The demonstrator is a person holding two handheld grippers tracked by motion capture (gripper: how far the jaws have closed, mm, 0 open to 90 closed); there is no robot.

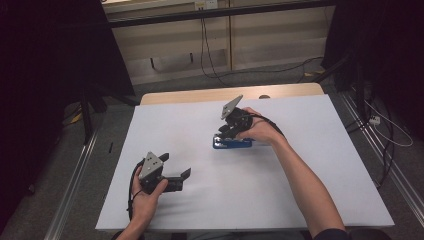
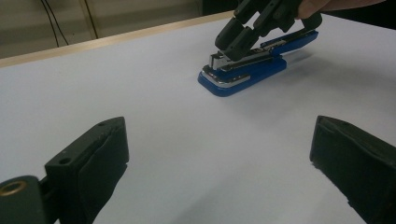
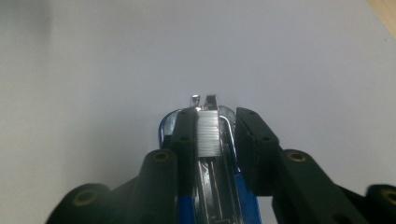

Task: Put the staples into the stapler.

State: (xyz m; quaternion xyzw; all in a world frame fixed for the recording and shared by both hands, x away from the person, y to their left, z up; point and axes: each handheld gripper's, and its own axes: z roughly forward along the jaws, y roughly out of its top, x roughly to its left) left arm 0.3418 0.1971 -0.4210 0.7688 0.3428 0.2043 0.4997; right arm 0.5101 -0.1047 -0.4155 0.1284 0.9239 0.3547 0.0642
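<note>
A blue stapler (image 1: 232,143) with a metal magazine lies on the white table (image 1: 300,170), right of centre. My right gripper (image 1: 222,132) comes down on its front end, the jaws standing close on either side of the magazine. In the right gripper view, the stapler (image 3: 225,122) runs between my right gripper (image 3: 212,116) jaws, with a silver strip of staples (image 3: 208,135) lying in the channel. The left gripper view has the stapler (image 2: 243,70) and the right gripper (image 2: 236,37) ahead. My left gripper (image 1: 176,165) hovers at the front left, open and holding nothing; its own view shows my left gripper (image 2: 219,126) over bare table.
A wooden strip (image 1: 200,95) borders the table's far edge. Beyond it, cables (image 1: 205,45) trail over the floor and dark stands rise at both sides. Metal rails (image 1: 75,175) run along the floor left and right of the table.
</note>
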